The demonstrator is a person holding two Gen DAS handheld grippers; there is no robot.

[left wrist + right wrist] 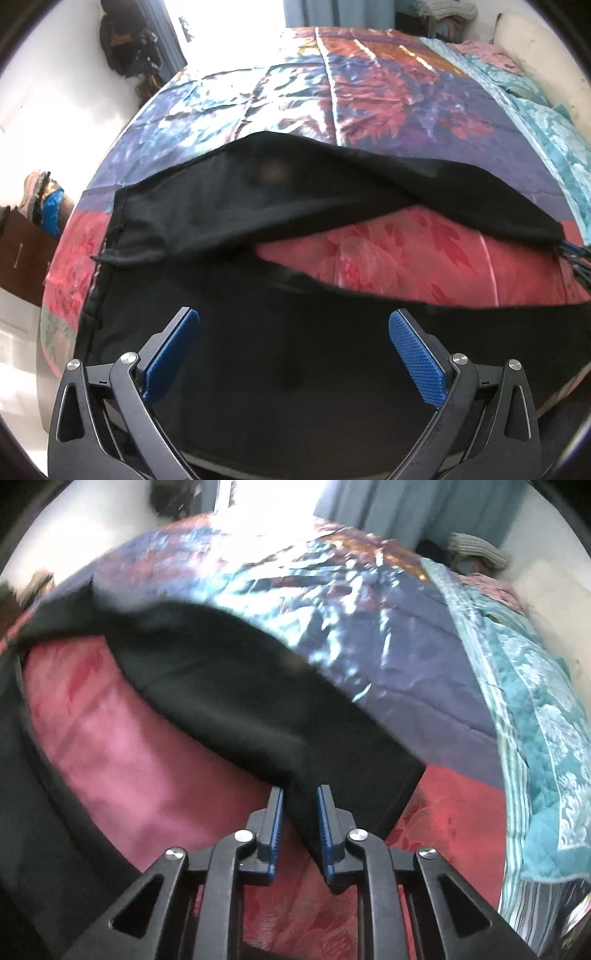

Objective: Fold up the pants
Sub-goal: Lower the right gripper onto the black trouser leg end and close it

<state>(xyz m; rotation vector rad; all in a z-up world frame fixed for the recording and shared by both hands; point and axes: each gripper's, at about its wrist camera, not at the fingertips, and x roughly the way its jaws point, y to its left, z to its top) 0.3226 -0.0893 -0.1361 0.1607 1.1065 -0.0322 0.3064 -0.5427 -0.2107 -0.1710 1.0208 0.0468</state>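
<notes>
Black pants (229, 199) lie spread on a bed with a colourful quilt (388, 96). One leg arcs across the middle of the left wrist view; the other leg fills the near foreground. My left gripper (293, 325) is open, its jaws wide apart above the near black fabric. In the right wrist view my right gripper (300, 794) is shut on the end of a pant leg (240, 701), which it holds up off the red part of the quilt (129, 746). Its tips also show at the right edge of the left wrist view (576, 258).
A teal blanket (535, 709) lies along the bed's right side, with a pale wall (546, 62) behind it. A bright window (221, 22) is beyond the far end. Clothes hang at the far left (125, 44). A brown cabinet (22, 254) stands left of the bed.
</notes>
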